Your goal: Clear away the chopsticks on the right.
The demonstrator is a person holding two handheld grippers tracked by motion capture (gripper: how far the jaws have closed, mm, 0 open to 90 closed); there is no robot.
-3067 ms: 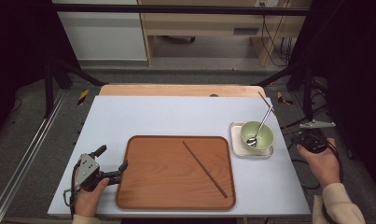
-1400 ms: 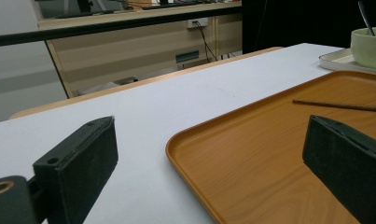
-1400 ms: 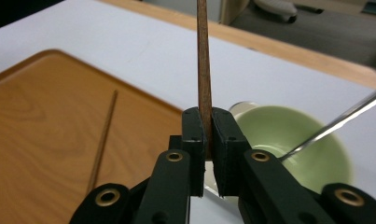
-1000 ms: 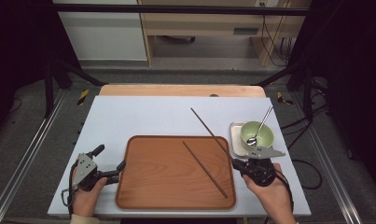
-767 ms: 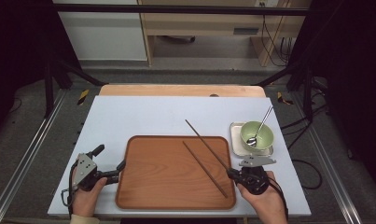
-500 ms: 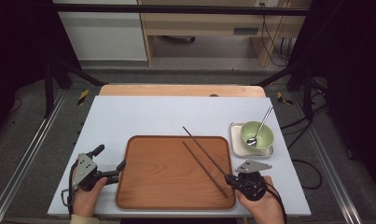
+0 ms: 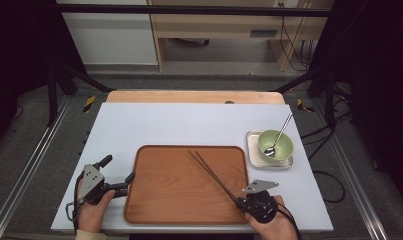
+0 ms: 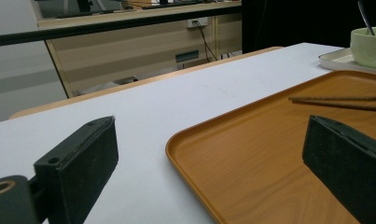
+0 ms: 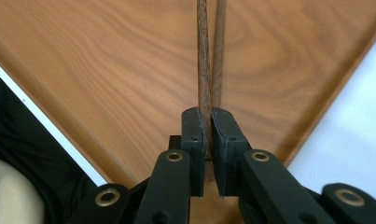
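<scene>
A: Start with the wooden tray (image 7: 184,185): it lies flat on the white table (image 7: 189,122), and everything here hangs off it. The left gripper (image 7: 120,182) sits at the tray's left edge, jaws spread wide on either side of the rim, closed on nothing.

B: So the tray isn't pinned. What's the danger?

A: A push from the other side could slide it, I reckon. Over at the tray's near right corner, the right gripper (image 9: 206,135) has its jaws pressed together on one chopstick (image 9: 203,60), right at the end of it.

B: And the second chopstick (image 9: 219,56)?

A: Lying on the tray just beside the gripped one, nearly parallel. Set the held stick down carelessly and it may knock its partner or cross over it.

B: Anything else?

A: An end grip is a weak grip: the long stick could swivel between the pads. The green bowl (image 7: 275,145) with its spoon (image 7: 279,136), just off the tray's right edge, looks clear of trouble.
</scene>
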